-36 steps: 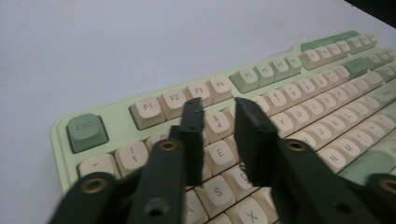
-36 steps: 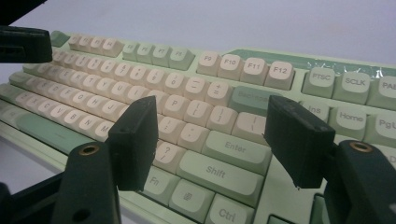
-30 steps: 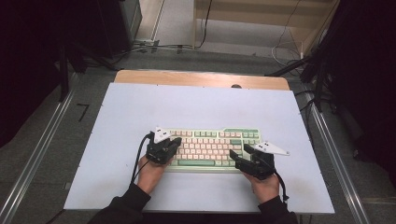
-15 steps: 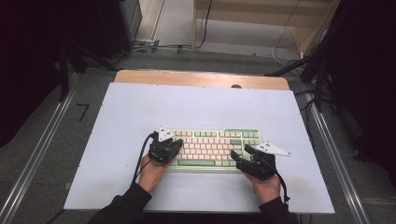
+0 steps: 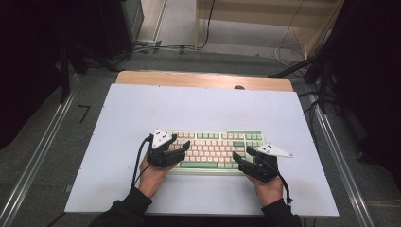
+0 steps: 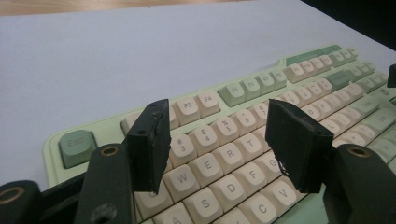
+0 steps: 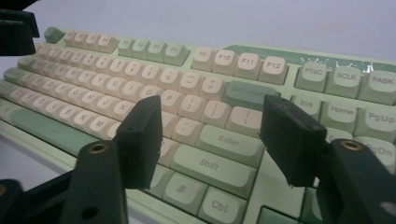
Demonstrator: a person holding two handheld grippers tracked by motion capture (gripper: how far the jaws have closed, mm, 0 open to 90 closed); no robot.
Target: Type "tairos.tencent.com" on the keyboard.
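from above, on the near half of the pale table (image 5: 118, 113), the green-and-cream keyboard (image 5: 215, 142) lies with its long axis running left to right, square to the person; the left gripper (image 5: 182, 145) sits over its left end and the right gripper (image 5: 240, 161) over its near right corner, so each hand is about as near as the other, one at each end; against the earlier high views both hands keep their places, while the left jaws have just been opening and the right jaws closing a little, nothing between either pair.

along the left gripper view, the jaws stand wide apart just above the letter rows, w, e, r and s, d, f showing in the gap; the keys lie ahead of and below the fingers (image 6: 150, 147), whether touched i cannot tell.

along the right gripper view, the jaws also stand wide, framing the enter and shift keys; its fingers (image 7: 140, 140) hover near the keycaps, gripping nothing.
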